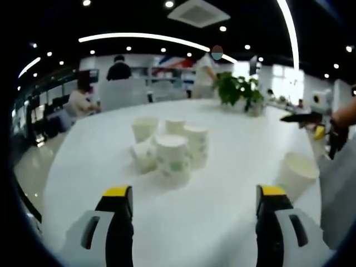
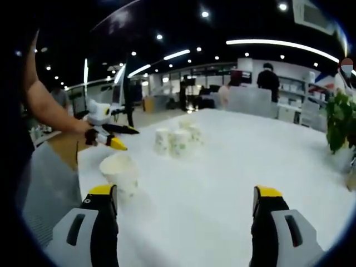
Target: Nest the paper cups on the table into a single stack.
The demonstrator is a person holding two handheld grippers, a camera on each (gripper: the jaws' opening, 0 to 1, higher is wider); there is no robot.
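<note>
Cluster of white paper cups (image 1: pixel 169 149) stands mid-table on round white table (image 1: pixel 222 222), unstacked. Lone white paper cup (image 2: pixel 119 169) near table edge. Left gripper (image 1: pixel 194 208), right gripper (image 2: pixel 186 208) — both spread wide, empty, ready for approach.

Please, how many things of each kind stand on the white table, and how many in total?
Paper cups: 6, as far as I can tell (5 clustered, 1 apart)
Potted plant: 1
Total: 7
</note>
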